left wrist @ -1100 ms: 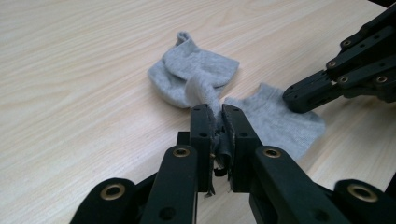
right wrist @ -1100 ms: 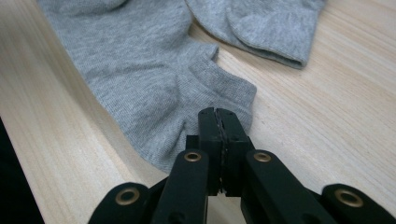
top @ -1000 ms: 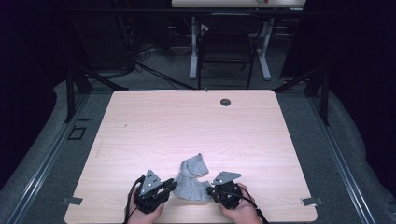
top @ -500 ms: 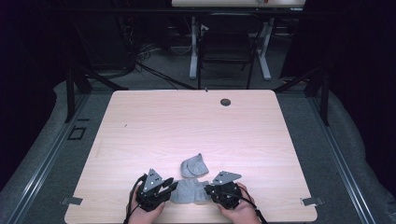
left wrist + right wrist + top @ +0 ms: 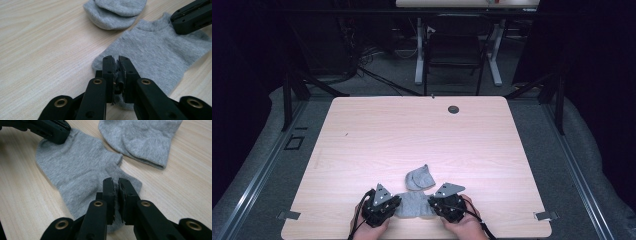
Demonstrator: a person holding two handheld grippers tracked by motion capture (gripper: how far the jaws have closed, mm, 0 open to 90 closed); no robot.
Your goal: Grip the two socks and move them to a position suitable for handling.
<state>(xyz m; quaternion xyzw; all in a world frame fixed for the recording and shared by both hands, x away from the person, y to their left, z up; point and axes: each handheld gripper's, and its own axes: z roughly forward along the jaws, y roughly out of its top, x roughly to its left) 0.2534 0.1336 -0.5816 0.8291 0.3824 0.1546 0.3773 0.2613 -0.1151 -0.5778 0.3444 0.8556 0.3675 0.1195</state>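
Pinching flat grey sock [image 5: 414,205] with both fingers, left gripper [image 5: 117,61] just closing; next, lift toward twelve o'clock over folded sock [image 5: 420,177].

In the high view the light falls from above on the counter [image 5: 422,135], which is bright and a little washed out in its middle, while the room around it is almost black. This picture is soft and grainy. Both gripper views are evenly lit and sharp on the grey sock [image 5: 160,55], with soft shadows only.
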